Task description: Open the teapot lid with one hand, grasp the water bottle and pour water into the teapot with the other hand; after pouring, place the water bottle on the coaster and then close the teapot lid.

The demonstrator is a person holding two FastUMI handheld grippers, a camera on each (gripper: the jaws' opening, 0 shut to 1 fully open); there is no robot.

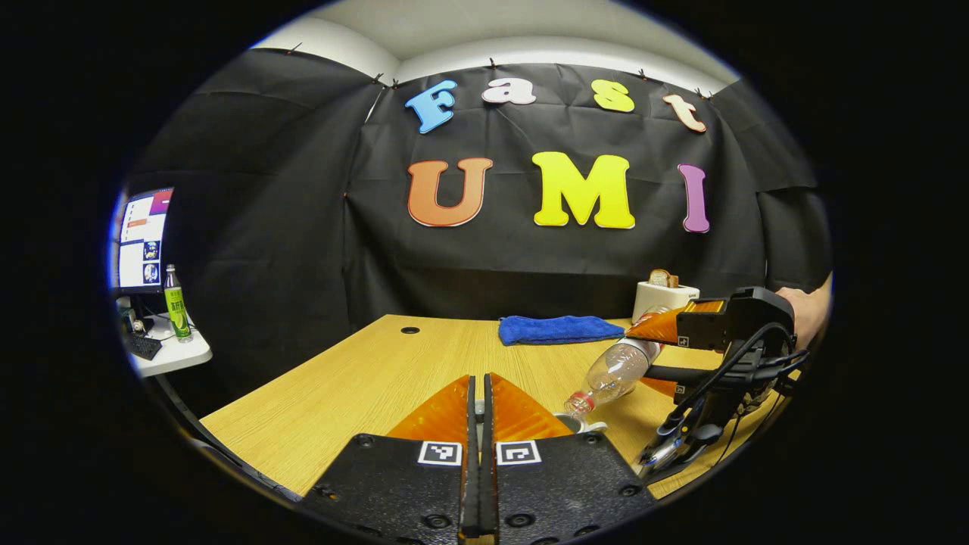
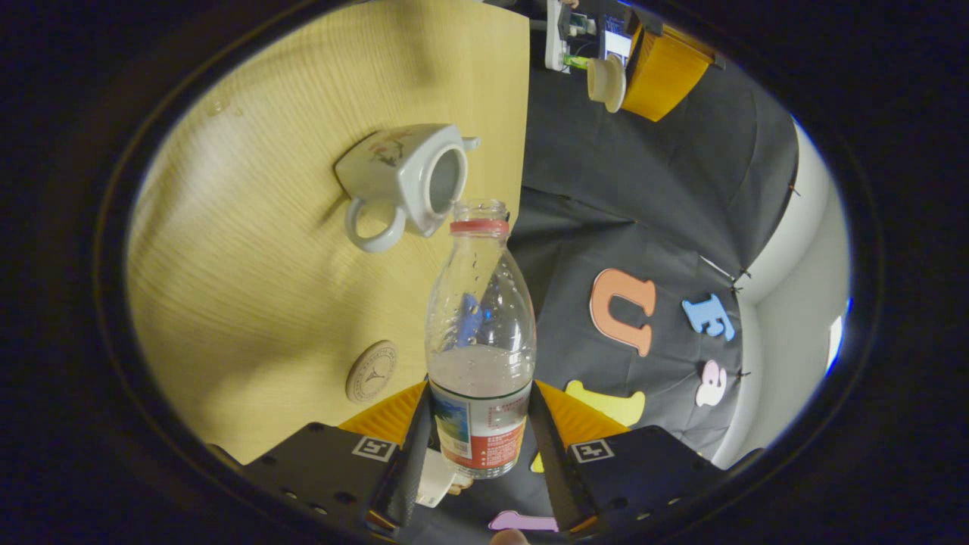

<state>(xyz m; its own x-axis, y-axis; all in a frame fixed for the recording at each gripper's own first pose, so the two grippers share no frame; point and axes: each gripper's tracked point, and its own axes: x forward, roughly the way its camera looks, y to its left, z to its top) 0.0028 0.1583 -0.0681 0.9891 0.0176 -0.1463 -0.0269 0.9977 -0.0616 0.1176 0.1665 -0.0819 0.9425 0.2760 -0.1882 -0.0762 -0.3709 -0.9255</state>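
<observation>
My right gripper (image 2: pixel 481 446) is shut on the clear water bottle (image 2: pixel 481 341), gripping its labelled lower half. The uncapped bottle is tipped, its mouth close to the open top of the white teapot (image 2: pixel 409 178) on the wooden table (image 2: pixel 250 265). A little water lies in the bottle's lower part; I can make out no stream. In the left gripper view the tilted bottle (image 1: pixel 617 371) points down at the teapot's rim (image 1: pixel 577 422), held by the right gripper (image 1: pixel 652 356). My left gripper (image 1: pixel 478 409) is shut and holds the white teapot lid (image 2: pixel 606 79) up, away from the pot. A round coaster (image 2: pixel 371 371) lies on the table.
A blue cloth (image 1: pixel 556 329) and a white toaster with bread (image 1: pixel 665 295) sit at the table's far side. A hand (image 1: pixel 806 310) holds the right gripper. Off the left edge stands a side table with a monitor (image 1: pixel 142 238) and a green bottle (image 1: pixel 176 303).
</observation>
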